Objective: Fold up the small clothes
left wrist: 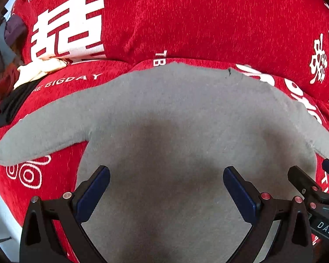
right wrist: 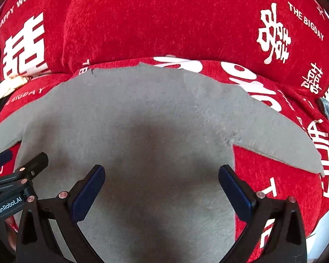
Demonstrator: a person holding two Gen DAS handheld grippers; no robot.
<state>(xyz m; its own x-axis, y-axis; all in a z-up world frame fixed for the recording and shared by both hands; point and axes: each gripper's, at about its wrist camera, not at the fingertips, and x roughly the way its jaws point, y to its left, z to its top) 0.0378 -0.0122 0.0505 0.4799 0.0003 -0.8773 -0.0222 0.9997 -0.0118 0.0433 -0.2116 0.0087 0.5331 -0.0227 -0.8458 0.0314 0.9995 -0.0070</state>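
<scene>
- While a small grey top (left wrist: 164, 114) lies flat on a red printed sofa cover (left wrist: 186, 22), sleeves spread to both sides, no fold is started.
- Left gripper (left wrist: 166, 186) hovers over its lower body, jaws wide open and empty.
- Right gripper (right wrist: 161, 184) hovers alongside, also open and empty.
- Likely next: pinch a sleeve or side edge and bring it inward.

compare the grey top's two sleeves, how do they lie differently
The left sleeve reaches out long and narrow, nearly level, to a rounded end. The right sleeve looks broader and slopes downward, ending in a pointed corner. Both lie flat, spread away from the grey top on the red cover.
</scene>
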